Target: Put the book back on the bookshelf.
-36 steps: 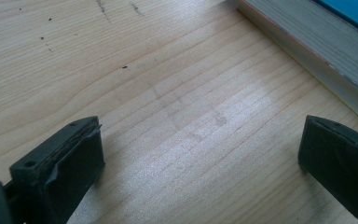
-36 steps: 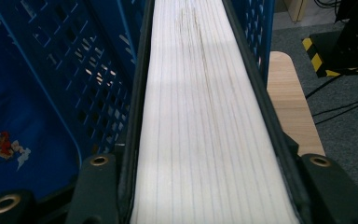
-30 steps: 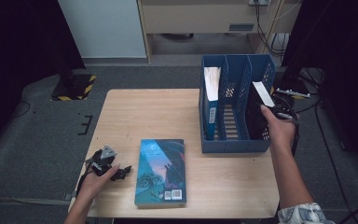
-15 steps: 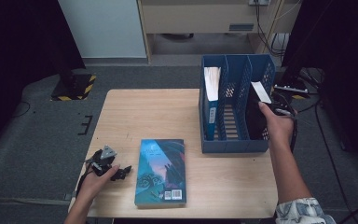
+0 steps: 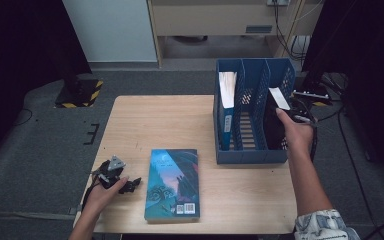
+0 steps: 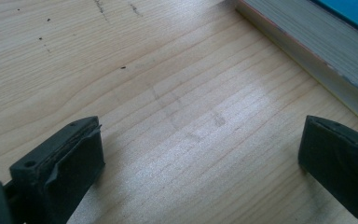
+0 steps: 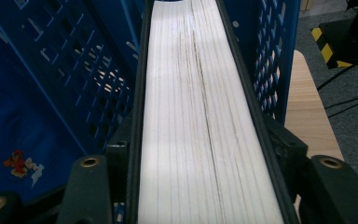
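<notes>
The right gripper [image 5: 291,116] clamps its 2 jaws on a black-covered book with white page edges [image 7: 200,116], which stands tilted in the rightmost compartment of the blue perforated plastic file rack [image 5: 250,155]. The left gripper [image 6: 200,163] rests low over the pale wooden table [image 5: 180,120] with its jaws spread wide and holding nothing, just beside a teal illustrated paperback [image 5: 172,182] lying flat.
</notes>
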Demonstrator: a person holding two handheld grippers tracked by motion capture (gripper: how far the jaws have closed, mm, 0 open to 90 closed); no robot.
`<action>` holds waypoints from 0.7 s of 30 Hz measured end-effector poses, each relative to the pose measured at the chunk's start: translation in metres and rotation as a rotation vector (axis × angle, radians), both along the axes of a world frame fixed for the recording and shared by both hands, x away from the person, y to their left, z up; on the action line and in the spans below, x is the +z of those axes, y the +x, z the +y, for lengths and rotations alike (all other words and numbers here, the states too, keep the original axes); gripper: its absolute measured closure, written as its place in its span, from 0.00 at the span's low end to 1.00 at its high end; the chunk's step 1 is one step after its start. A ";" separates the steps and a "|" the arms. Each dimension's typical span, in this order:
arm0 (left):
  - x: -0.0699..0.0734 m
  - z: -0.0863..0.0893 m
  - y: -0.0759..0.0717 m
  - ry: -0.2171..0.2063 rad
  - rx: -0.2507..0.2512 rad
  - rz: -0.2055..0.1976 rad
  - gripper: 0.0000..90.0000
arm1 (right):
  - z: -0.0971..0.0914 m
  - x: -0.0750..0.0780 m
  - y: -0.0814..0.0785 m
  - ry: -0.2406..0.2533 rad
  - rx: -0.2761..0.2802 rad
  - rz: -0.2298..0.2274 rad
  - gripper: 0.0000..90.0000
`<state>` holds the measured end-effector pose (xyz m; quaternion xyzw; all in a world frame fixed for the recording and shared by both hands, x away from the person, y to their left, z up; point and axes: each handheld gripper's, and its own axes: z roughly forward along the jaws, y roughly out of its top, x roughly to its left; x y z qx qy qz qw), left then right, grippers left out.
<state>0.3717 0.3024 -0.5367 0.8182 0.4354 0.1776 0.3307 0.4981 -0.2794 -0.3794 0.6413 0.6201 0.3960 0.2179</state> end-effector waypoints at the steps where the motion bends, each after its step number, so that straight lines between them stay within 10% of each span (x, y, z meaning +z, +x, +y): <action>1: 0.000 0.000 0.000 0.000 0.000 0.000 0.00 | 0.000 0.000 0.000 -0.008 -0.003 0.000 0.50; 21: 0.000 0.000 0.000 -0.001 -0.001 -0.001 0.00 | -0.013 0.005 0.001 -0.037 -0.042 -0.028 0.59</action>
